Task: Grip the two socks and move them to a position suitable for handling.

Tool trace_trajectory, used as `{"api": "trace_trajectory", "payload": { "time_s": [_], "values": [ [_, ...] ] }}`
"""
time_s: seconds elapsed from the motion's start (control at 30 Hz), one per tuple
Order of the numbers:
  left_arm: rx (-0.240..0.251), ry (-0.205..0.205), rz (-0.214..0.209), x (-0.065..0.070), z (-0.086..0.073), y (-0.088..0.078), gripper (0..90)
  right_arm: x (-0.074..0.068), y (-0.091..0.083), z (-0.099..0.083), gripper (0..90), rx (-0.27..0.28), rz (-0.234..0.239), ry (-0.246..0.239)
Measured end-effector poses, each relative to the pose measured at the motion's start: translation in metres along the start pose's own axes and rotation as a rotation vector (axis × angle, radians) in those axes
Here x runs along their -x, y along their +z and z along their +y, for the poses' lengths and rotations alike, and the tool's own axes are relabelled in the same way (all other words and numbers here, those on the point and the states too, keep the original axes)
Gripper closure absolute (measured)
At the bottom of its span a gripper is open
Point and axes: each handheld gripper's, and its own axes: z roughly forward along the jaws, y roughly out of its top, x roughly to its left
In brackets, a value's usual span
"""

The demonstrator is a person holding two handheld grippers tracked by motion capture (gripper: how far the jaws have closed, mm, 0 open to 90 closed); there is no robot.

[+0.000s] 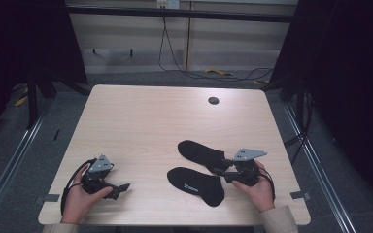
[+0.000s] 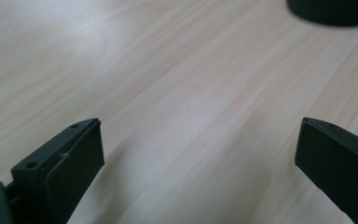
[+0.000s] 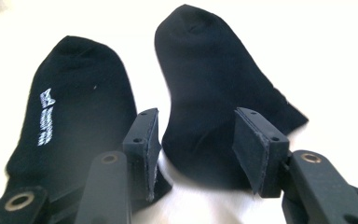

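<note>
While left gripper (image 1: 119,188) is hovering low over bare table (image 1: 141,121), jaws gaping wide, empty, two black socks (image 1: 198,170) are lying side by side right of centre; right gripper (image 1: 219,170) is sitting at their cuffs, jaws half open, gripping nothing.

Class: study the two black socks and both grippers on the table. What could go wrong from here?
1. The right gripper, jaws open, points at the gap between the plain sock and the printed sock; closing might catch both.
2. The socks lie close together, so dragging one could shift the other.
3. The left gripper stands open over bare table, too far off to steady either.
</note>
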Motion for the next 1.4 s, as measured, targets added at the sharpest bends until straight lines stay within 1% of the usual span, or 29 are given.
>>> {"api": "trace_trajectory", "payload": {
  "time_s": [0.13, 0.17, 0.2, 0.23, 0.27, 0.3, 0.33, 0.4, 0.43, 0.47, 0.5, 0.53, 0.57, 0.6, 0.67, 0.73, 0.83, 0.87, 0.93, 0.97, 1.0, 1.07, 1.1, 1.2, 1.23, 1.27, 1.3, 1.33, 1.4],
  "values": [
    [0.029, -0.018, -0.04, 0.011, 0.019, 0.015, 0.7, -0.009, -0.011, -0.007, 51.7, -0.005, -0.031, 0.003],
    [0.036, -0.014, -0.05, 0.015, 0.024, 0.019, 3.0, -0.011, -0.013, -0.008, 51.6, 0.0, -0.041, 0.005],
    [0.048, 0.006, -0.065, 0.019, 0.031, 0.024, 7.7, -0.013, -0.016, -0.01, 51.4, 0.002, -0.045, 0.01],
    [0.056, 0.011, -0.074, 0.022, 0.035, 0.027, 17.8, -0.015, -0.02, -0.013, 51.1, 0.009, -0.048, 0.022],
    [0.061, 0.004, -0.086, 0.026, 0.04, 0.032, 20.9, -0.016, -0.022, -0.014, 51.0, 0.015, -0.048, 0.031],
    [0.066, 0.012, -0.092, 0.029, 0.045, 0.037, 20.9, -0.017, -0.024, -0.016, 50.9, 0.018, -0.048, 0.042],
    [0.067, 0.012, -0.114, 0.033, 0.049, 0.042, 21.8, -0.019, -0.026, -0.019, 50.9, 0.015, -0.051, 0.05],
    [0.062, 0.039, -0.13, 0.038, 0.056, 0.052, 34.2, -0.023, -0.029, -0.023, 50.8, 0.015, -0.061, 0.048],
    [0.058, 0.05, -0.133, 0.04, 0.059, 0.056, 36.1, -0.026, -0.031, -0.024, 50.8, 0.013, -0.064, 0.047],
    [0.058, 0.063, -0.15, 0.042, 0.062, 0.06, 38.6, -0.028, -0.032, -0.026, 50.9, 0.005, -0.07, 0.046],
    [0.058, 0.063, -0.183, 0.044, 0.064, 0.063, 44.5, -0.03, -0.033, -0.028, 50.9, -0.002, -0.077, 0.047],
    [0.057, 0.062, -0.207, 0.046, 0.067, 0.066, 47.1, -0.031, -0.033, -0.029, 51.0, -0.006, -0.083, 0.046],
    [0.053, 0.067, -0.218, 0.049, 0.07, 0.068, 47.1, -0.032, -0.034, -0.031, 51.0, -0.012, -0.089, 0.052],
    [0.04, 0.077, -0.228, 0.051, 0.072, 0.07, 50.2, -0.034, -0.035, -0.033, 51.6, -0.018, -0.095, 0.076],
    [0.022, 0.09, -0.249, 0.056, 0.075, 0.075, 51.4, -0.036, -0.038, -0.035, 52.8, -0.012, -0.099, 0.086],
    [0.007, 0.099, -0.244, 0.058, 0.077, 0.078, 52.1, -0.037, -0.039, -0.035, 53.4, -0.008, -0.107, 0.092],
    [0.006, 0.089, -0.258, 0.059, 0.079, 0.08, 54.0, -0.04, -0.043, -0.037, 56.4, 0.002, -0.111, 0.108],
    [0.003, 0.097, -0.258, 0.059, 0.08, 0.08, 54.4, -0.041, -0.044, -0.038, 57.5, 0.004, -0.109, 0.116],
    [-0.003, 0.111, -0.254, 0.06, 0.08, 0.081, 55.6, -0.046, -0.043, -0.037, 62.4, 0.005, -0.083, 0.138],
    [-0.004, 0.115, -0.259, 0.061, 0.081, 0.081, 55.6, -0.046, -0.043, -0.037, 62.4, 0.005, -0.083, 0.138],
    [-0.003, 0.11, -0.27, 0.061, 0.081, 0.082, 55.7, -0.05, -0.041, -0.035, 64.2, -0.006, -0.075, 0.129],
    [-0.004, 0.113, -0.273, 0.062, 0.081, 0.082, 56.6, -0.052, -0.04, -0.034, 64.9, -0.011, -0.069, 0.124],
    [-0.013, 0.117, -0.269, 0.062, 0.081, 0.081, 56.6, -0.053, -0.039, -0.033, 66.8, -0.015, -0.068, 0.119],
    [-0.012, 0.12, -0.254, 0.061, 0.08, 0.082, 57.0, -0.056, -0.035, -0.032, 69.3, -0.051, -0.071, 0.1],
    [-0.009, 0.113, -0.256, 0.061, 0.079, 0.082, 56.9, -0.056, -0.034, -0.031, 70.8, -0.055, -0.068, 0.101],
    [-0.01, 0.114, -0.26, 0.061, 0.079, 0.082, 56.6, -0.056, -0.033, -0.031, 74.7, -0.061, -0.065, 0.104],
    [-0.01, 0.114, -0.26, 0.061, 0.079, 0.082, 56.7, -0.056, -0.033, -0.031, 74.7, -0.061, -0.065, 0.104],
    [-0.009, 0.124, -0.253, 0.062, 0.079, 0.083, 56.7, -0.056, -0.033, -0.03, 79.0, -0.069, -0.06, 0.113],
    [-0.011, 0.141, -0.237, 0.062, 0.079, 0.083, 56.7, -0.055, -0.032, -0.03, 80.3, -0.068, -0.055, 0.114]
  ]
}}
